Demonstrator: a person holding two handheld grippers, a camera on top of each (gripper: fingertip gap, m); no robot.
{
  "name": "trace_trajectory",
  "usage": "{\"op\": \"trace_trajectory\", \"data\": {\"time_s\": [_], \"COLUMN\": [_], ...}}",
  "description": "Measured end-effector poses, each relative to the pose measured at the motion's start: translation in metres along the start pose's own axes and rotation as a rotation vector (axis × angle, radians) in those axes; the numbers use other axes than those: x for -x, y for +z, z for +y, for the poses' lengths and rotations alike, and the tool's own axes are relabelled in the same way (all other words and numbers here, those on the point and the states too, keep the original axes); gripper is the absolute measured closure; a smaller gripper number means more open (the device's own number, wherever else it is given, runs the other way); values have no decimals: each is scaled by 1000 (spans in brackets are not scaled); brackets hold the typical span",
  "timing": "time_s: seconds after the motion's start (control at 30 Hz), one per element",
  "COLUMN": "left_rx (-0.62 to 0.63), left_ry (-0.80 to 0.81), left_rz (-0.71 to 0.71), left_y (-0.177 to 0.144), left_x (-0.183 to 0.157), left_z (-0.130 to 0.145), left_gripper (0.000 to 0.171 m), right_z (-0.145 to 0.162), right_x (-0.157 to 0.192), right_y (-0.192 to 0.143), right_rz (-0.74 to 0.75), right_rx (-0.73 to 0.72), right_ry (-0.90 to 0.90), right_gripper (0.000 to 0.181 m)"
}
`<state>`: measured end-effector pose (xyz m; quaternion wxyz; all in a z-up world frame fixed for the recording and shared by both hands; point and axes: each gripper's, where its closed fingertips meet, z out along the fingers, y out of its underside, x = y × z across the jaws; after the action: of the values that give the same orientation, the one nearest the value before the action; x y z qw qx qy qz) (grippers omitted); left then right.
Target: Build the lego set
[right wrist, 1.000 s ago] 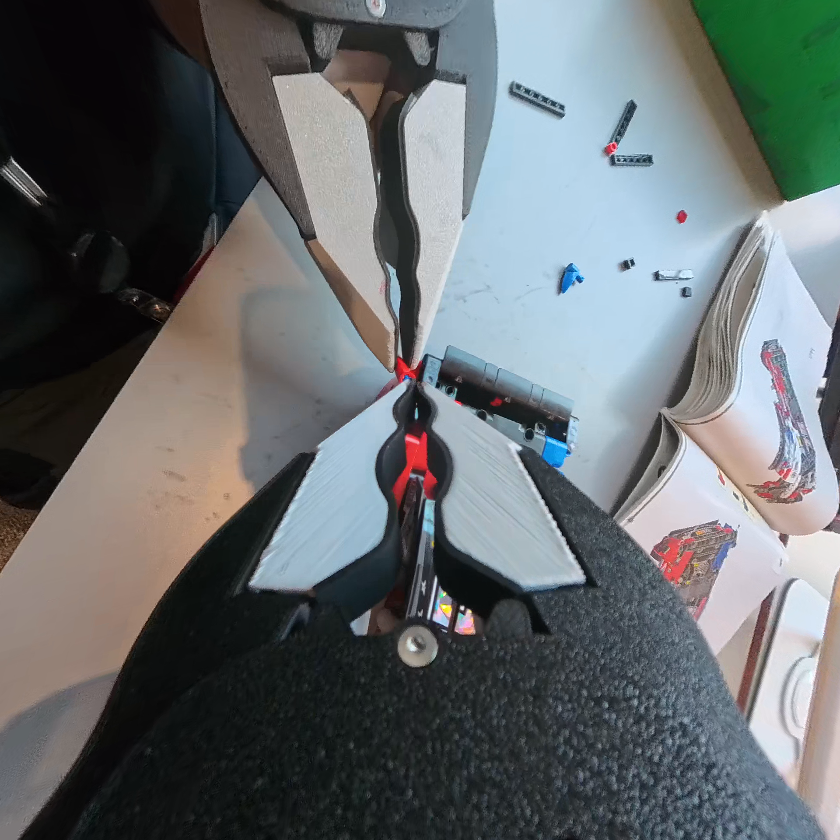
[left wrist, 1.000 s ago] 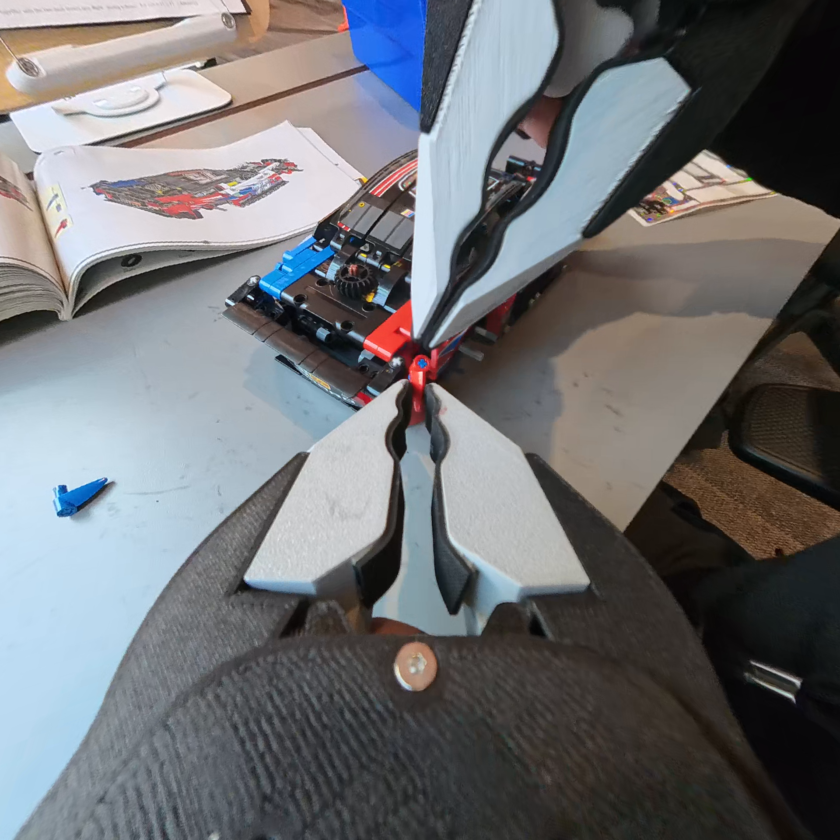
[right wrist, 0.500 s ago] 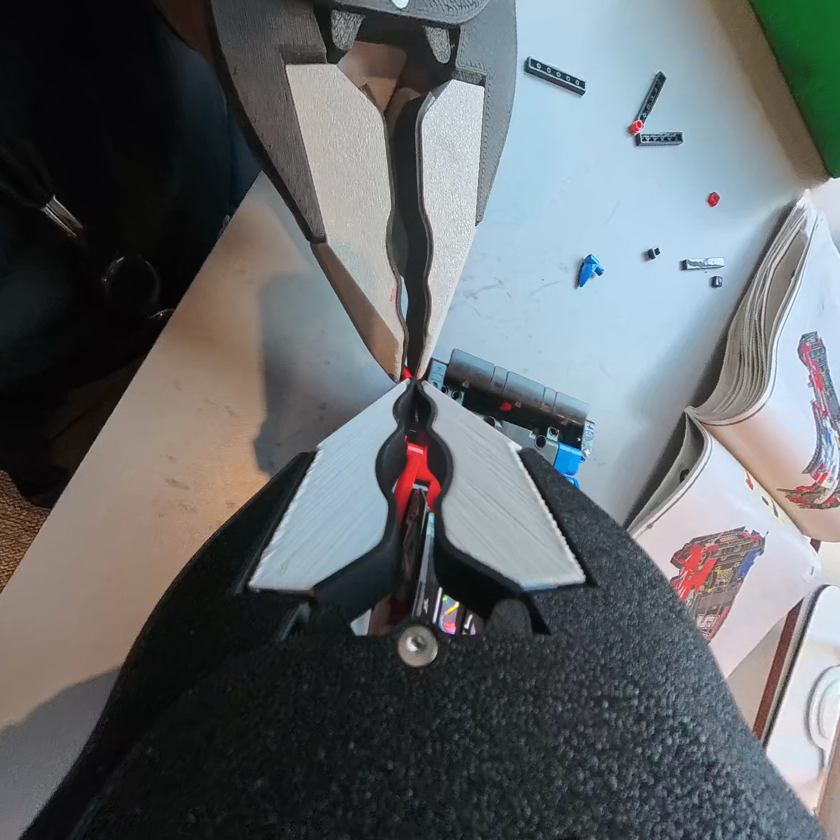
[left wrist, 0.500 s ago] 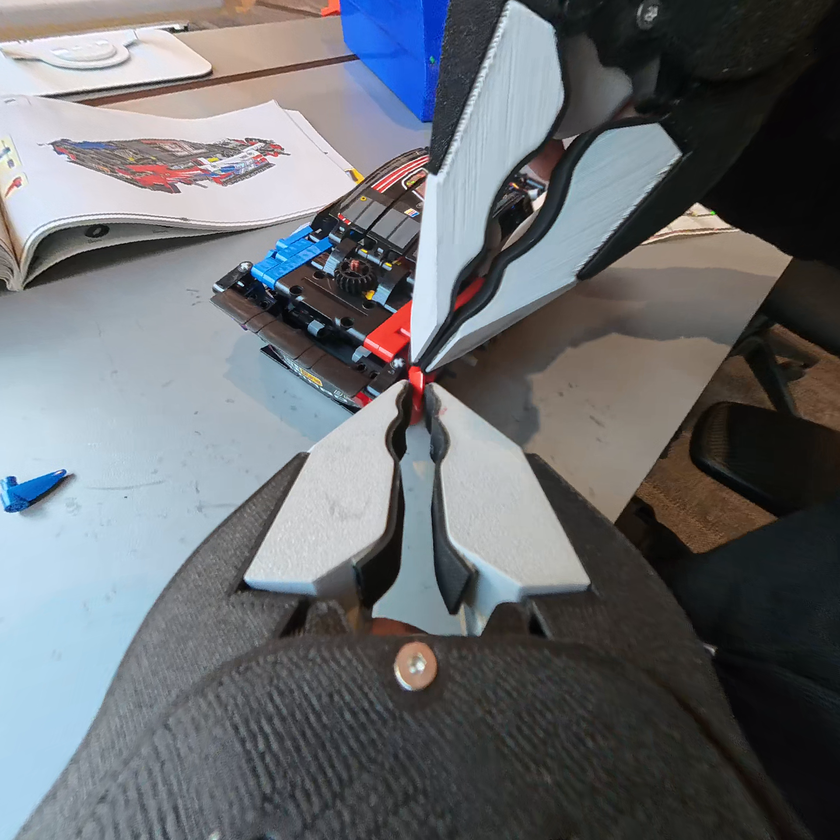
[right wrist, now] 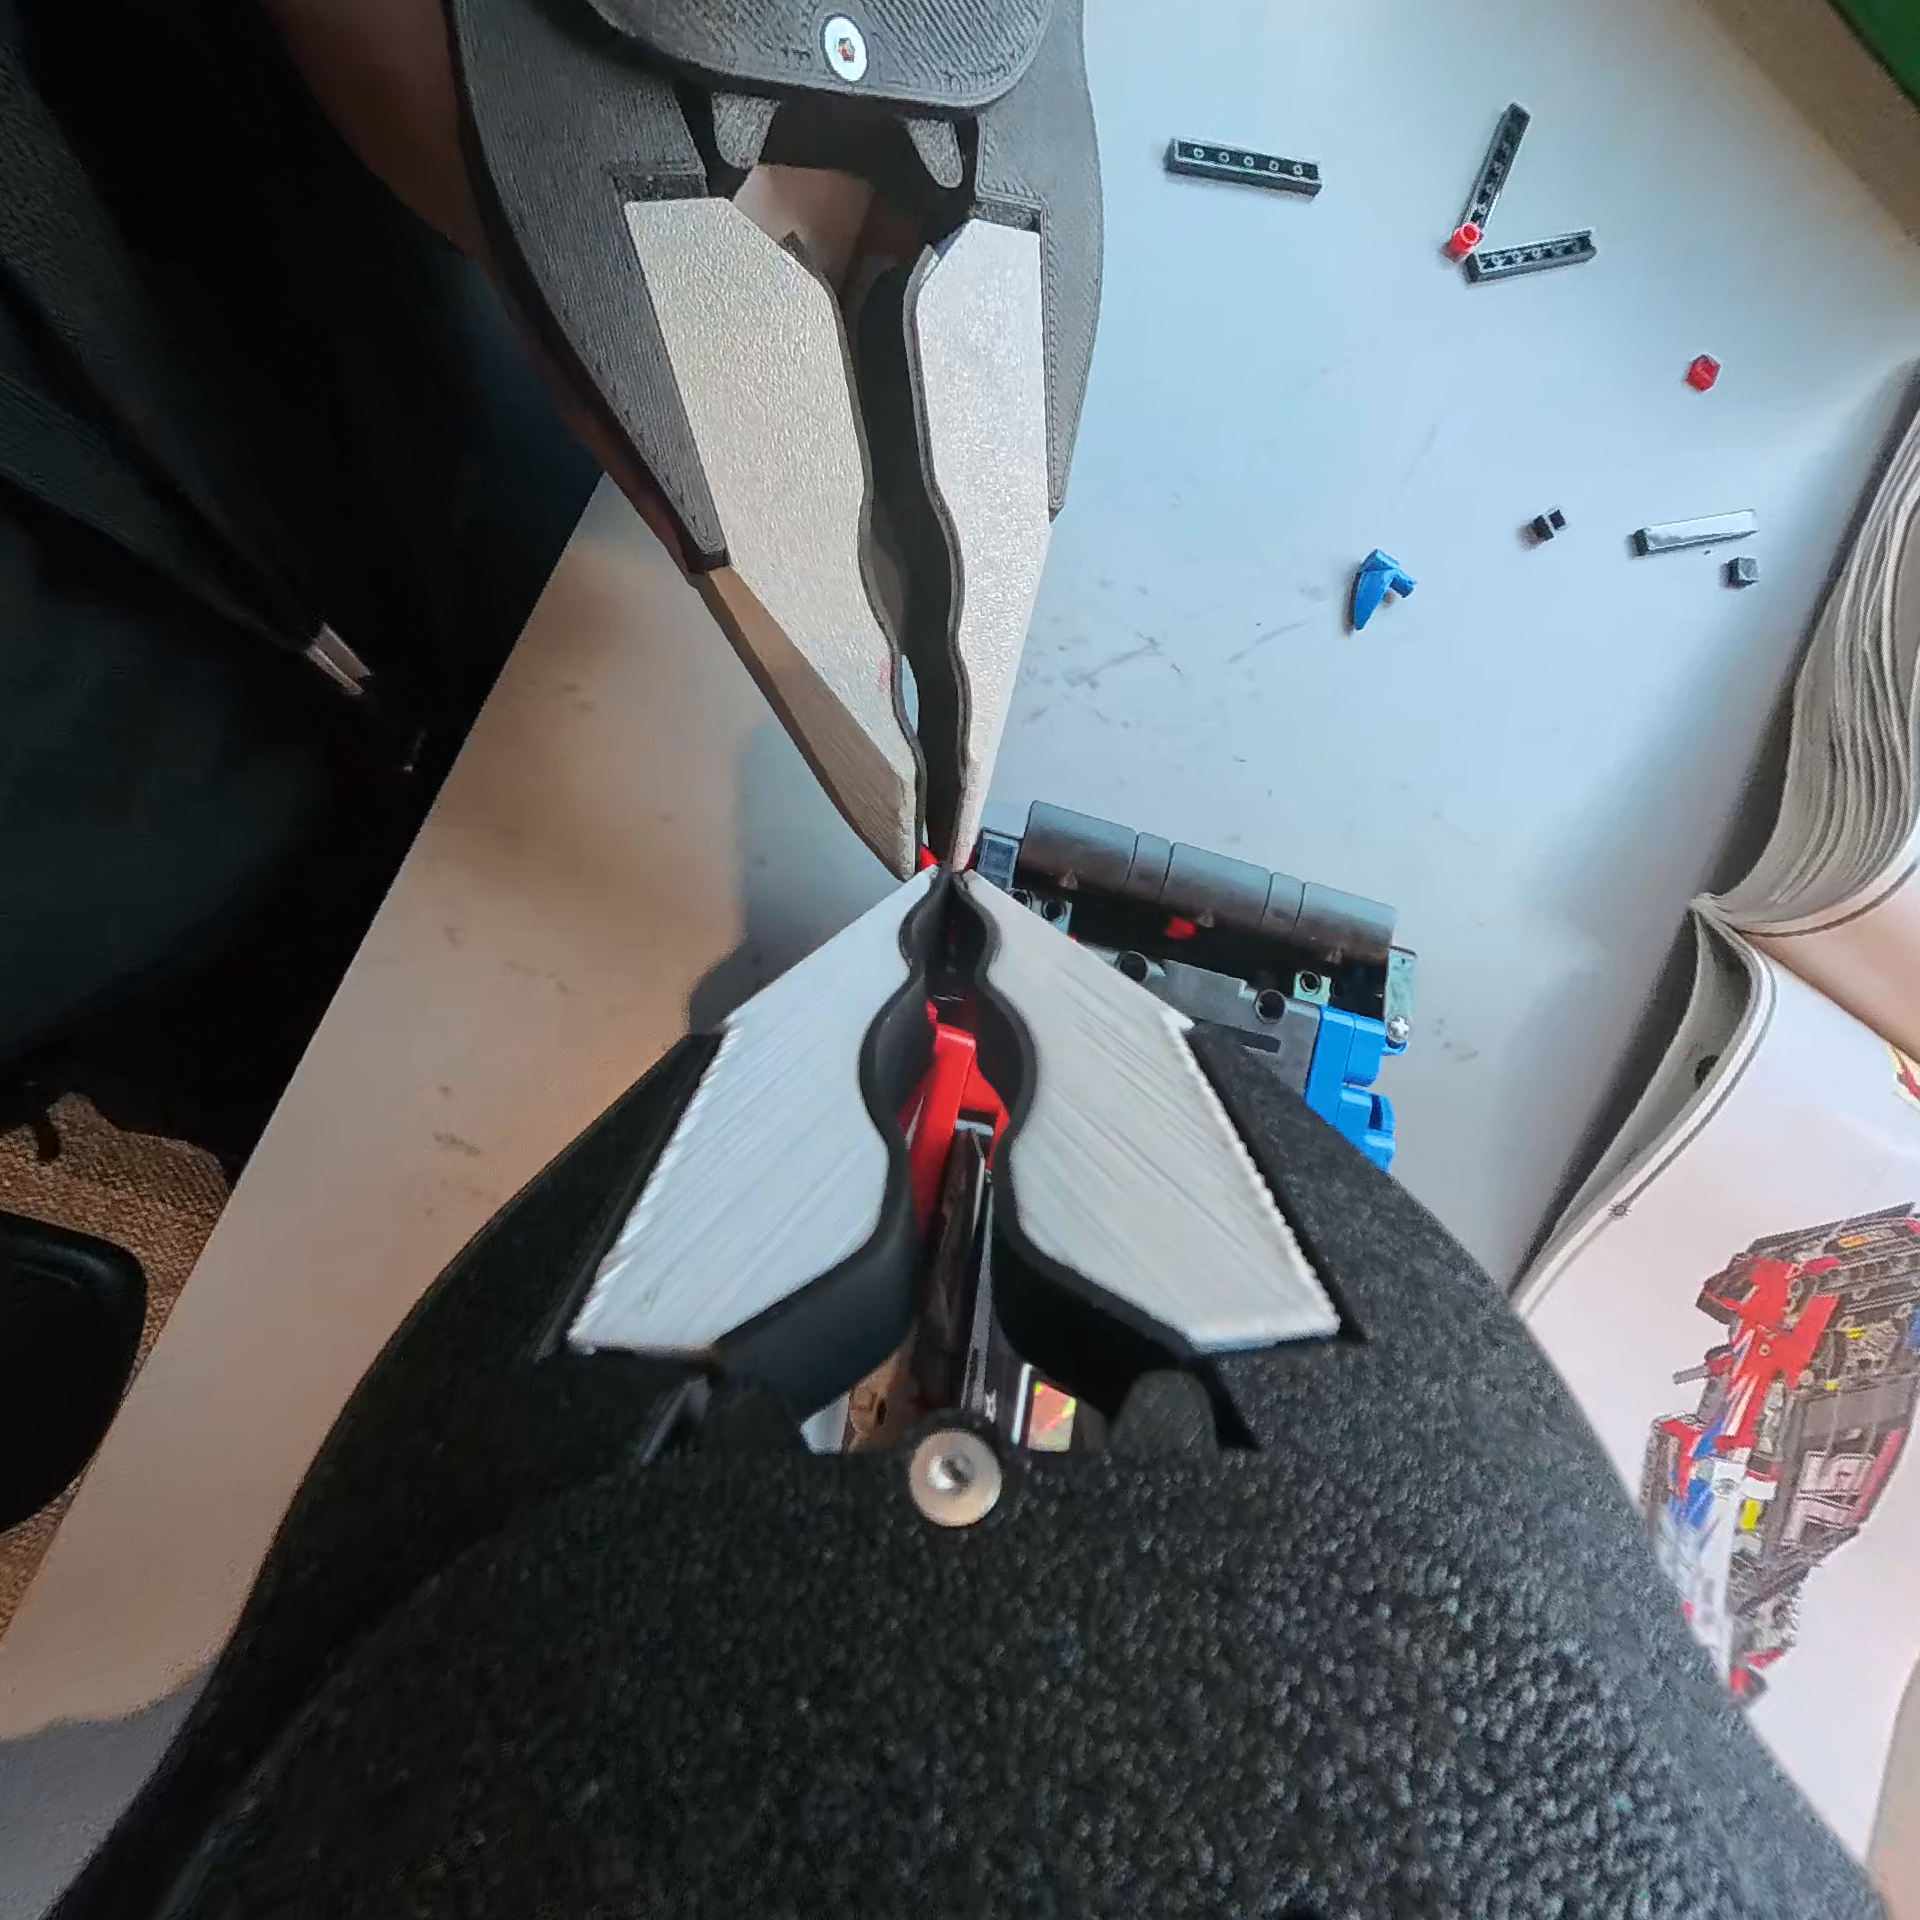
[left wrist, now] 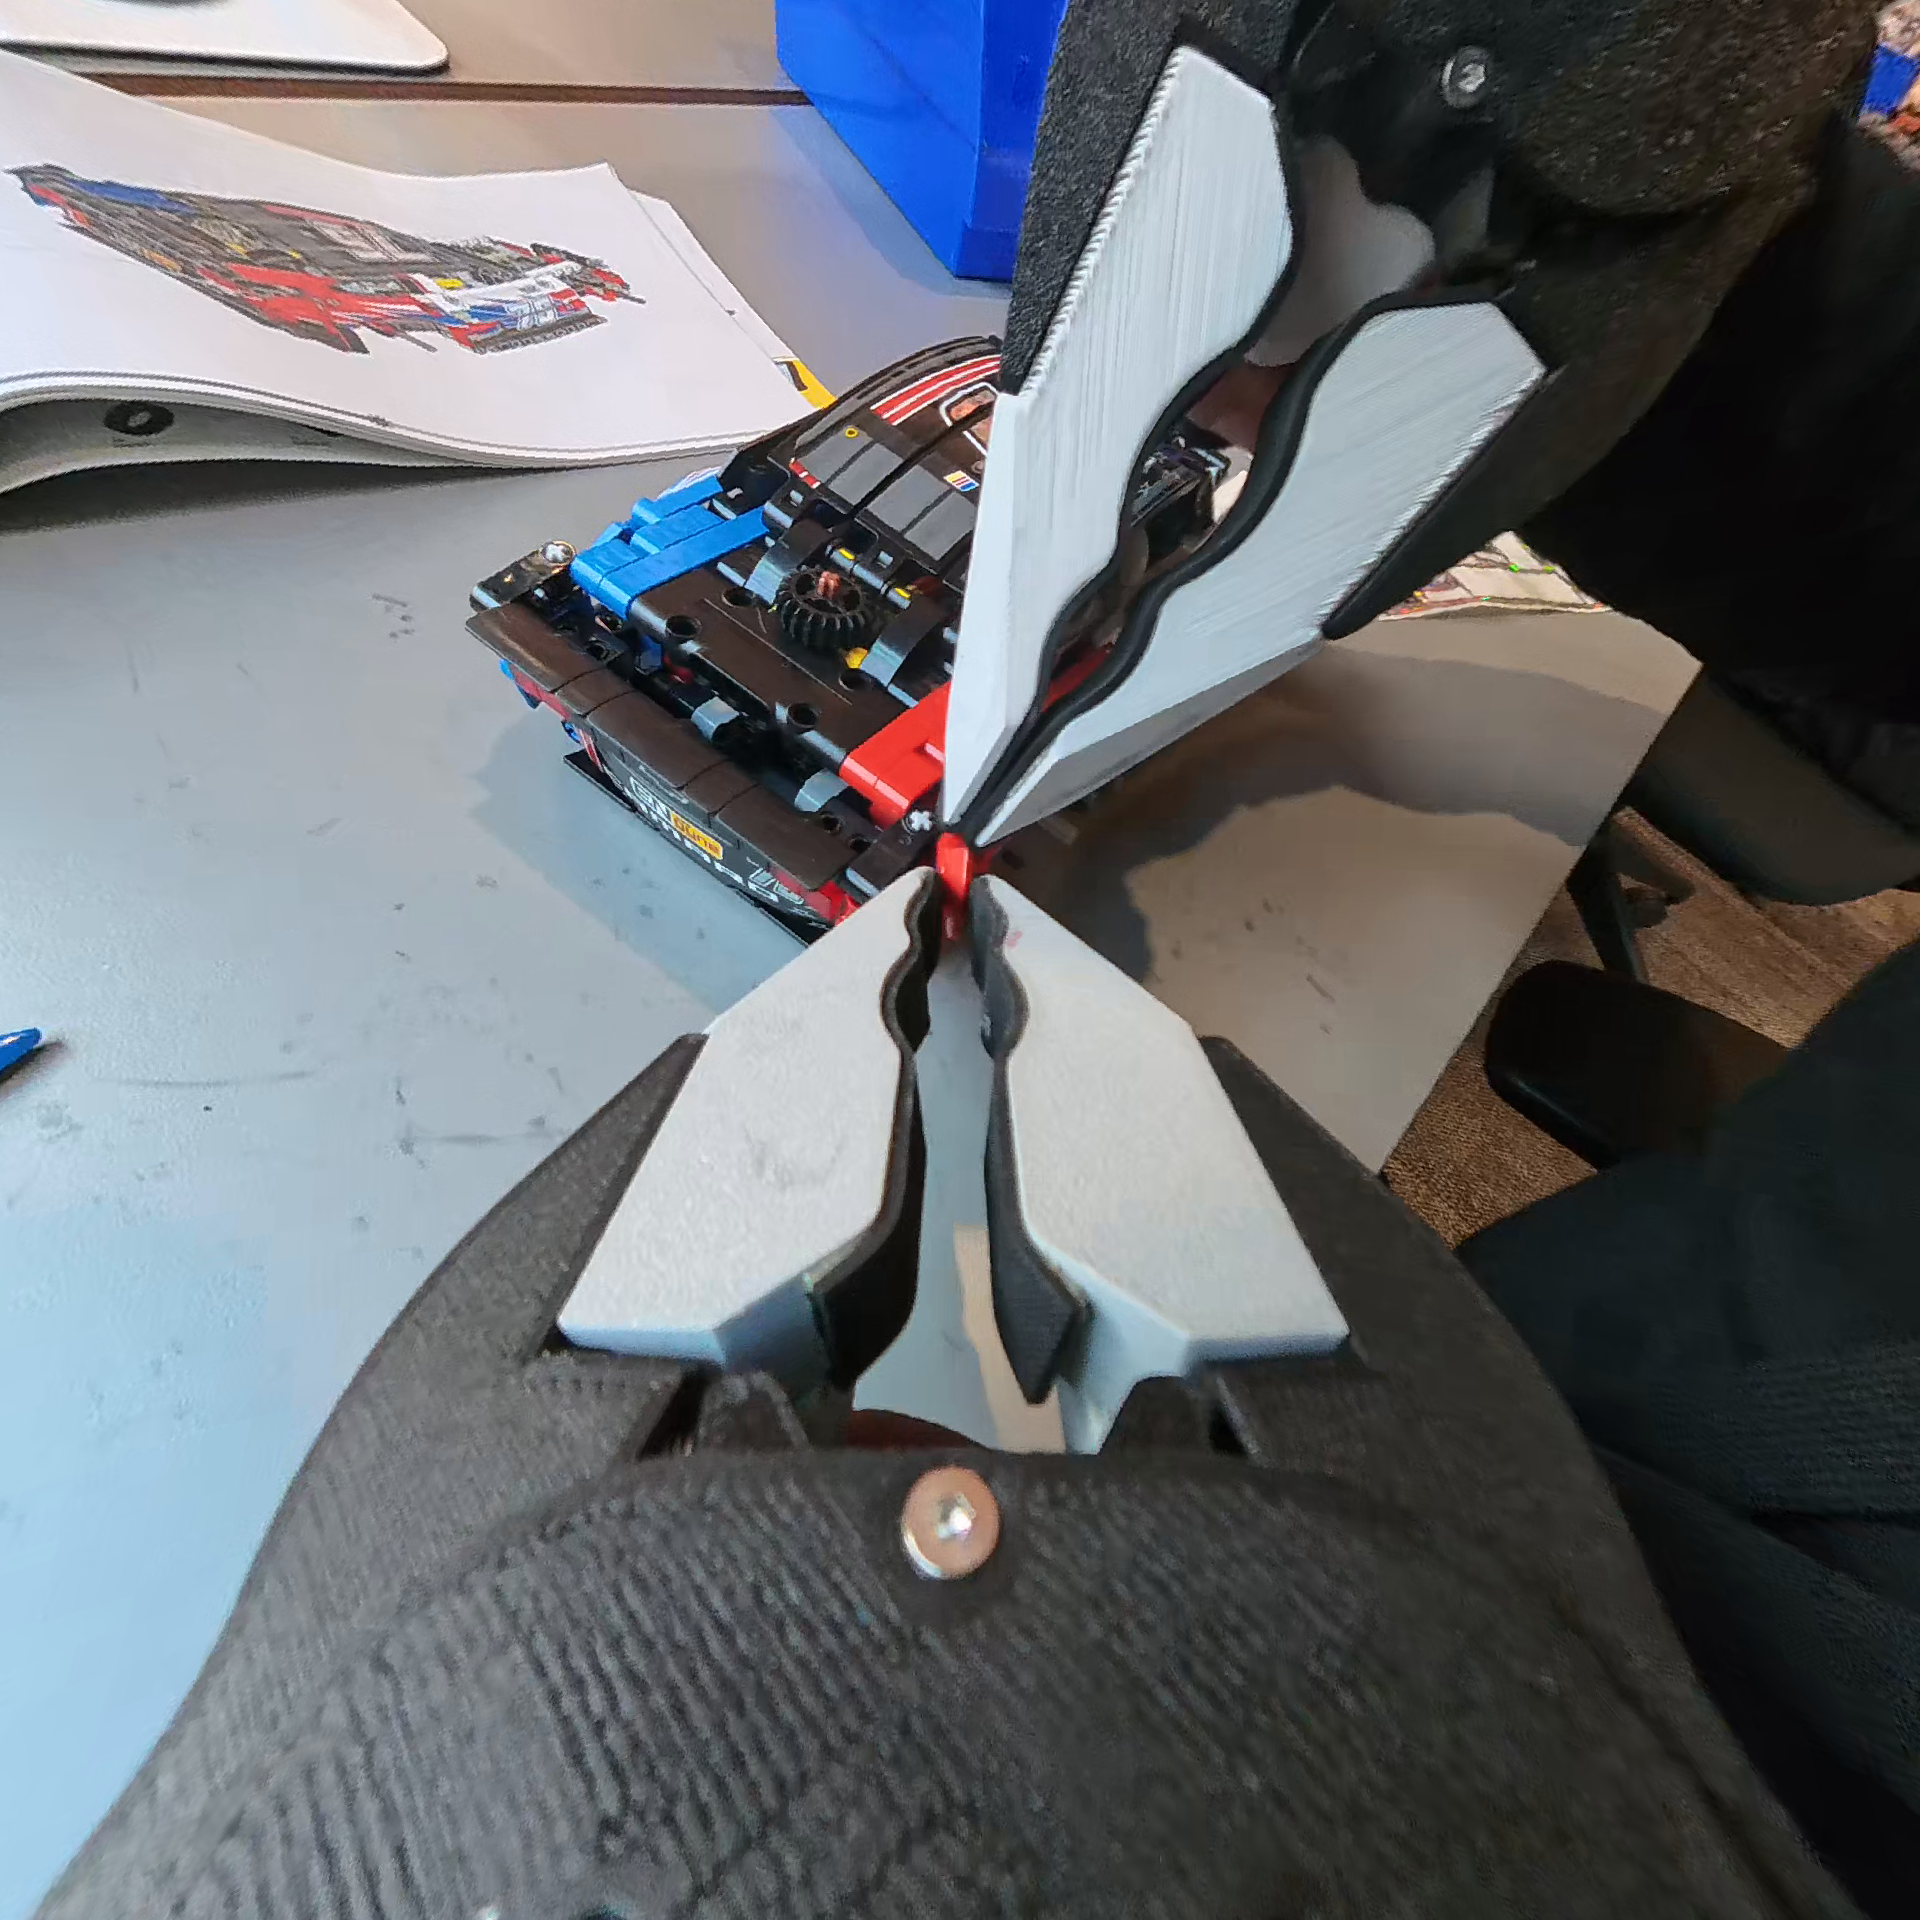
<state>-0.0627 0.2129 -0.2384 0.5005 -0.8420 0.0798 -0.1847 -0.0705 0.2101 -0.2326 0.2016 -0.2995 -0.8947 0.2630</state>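
Note:
A black, red and blue lego car model lies on the grey table. My left gripper is shut on a small red piece and holds it against the model's near red corner. My right gripper comes down from the upper right, tip to tip with the left one. In the right wrist view my right gripper is shut over the model's red and black edge. The model's grey and blue end shows beyond it. The left gripper points down from above. How the red piece meets the model is hidden.
An open instruction book lies far left, and a blue bin stands behind the model. Loose pieces lie on the table: black beams, a blue piece, a red stud, a grey bar. The table edge is close on the right. The tips of both grippers are at nearly the same place.
Both grippers stayed shut and tip to tip while drawing nearer to the model. The blue tip seen on the red piece a second ago no longer shows.

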Motion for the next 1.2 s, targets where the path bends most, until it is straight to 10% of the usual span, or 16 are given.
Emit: {"op": "trace_trajectory", "data": {"time_s": [0.67, 1.2], "left_rx": [6, 34], "left_ry": [19, 67], "left_rz": [-5, -29], "left_y": [1, 3], "left_x": [0, 1], "left_z": [1, 4], "left_gripper": [169, 170], "right_z": [-26, 8], "right_x": [-11, -3], "right_y": [-26, -3], "right_rz": [3, 14], "right_rx": [-163, 40], "right_ry": [41, -56], "right_gripper": [181, 181]}}
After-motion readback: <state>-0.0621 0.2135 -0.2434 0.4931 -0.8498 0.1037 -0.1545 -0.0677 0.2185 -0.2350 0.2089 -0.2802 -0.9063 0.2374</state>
